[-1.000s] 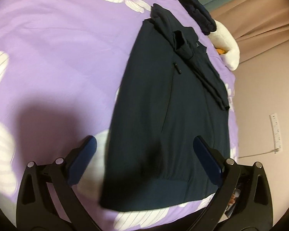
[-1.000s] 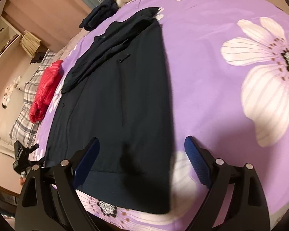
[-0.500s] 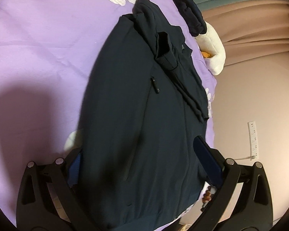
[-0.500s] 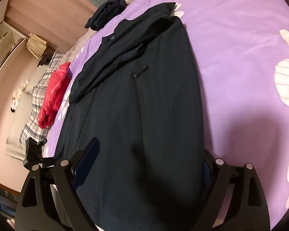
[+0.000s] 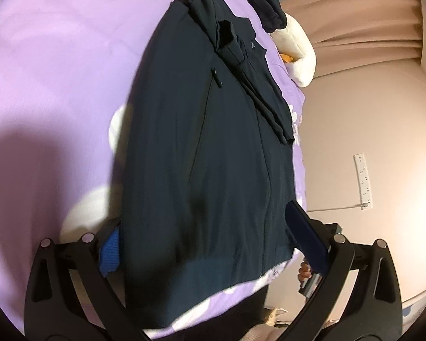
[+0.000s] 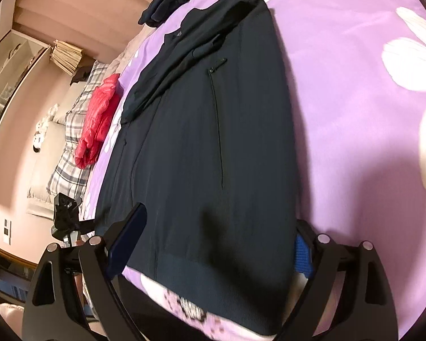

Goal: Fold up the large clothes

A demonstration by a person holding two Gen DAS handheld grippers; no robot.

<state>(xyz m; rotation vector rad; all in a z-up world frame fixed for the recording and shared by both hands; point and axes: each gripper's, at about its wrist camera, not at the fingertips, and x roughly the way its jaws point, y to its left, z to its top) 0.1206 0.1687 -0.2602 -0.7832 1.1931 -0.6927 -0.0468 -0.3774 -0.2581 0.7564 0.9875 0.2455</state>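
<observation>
Jacket flat on purple bedspread, sleeves already folded inward, lengthwise fold from hem pending; left gripper and right gripper spread wide at hem, gripping nothing.

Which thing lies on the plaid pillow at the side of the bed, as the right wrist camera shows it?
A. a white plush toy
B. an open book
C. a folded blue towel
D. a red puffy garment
D: in the right wrist view a red puffy garment lies on the plaid pillow, beside the dark jacket spread on the purple bedcover.
</observation>
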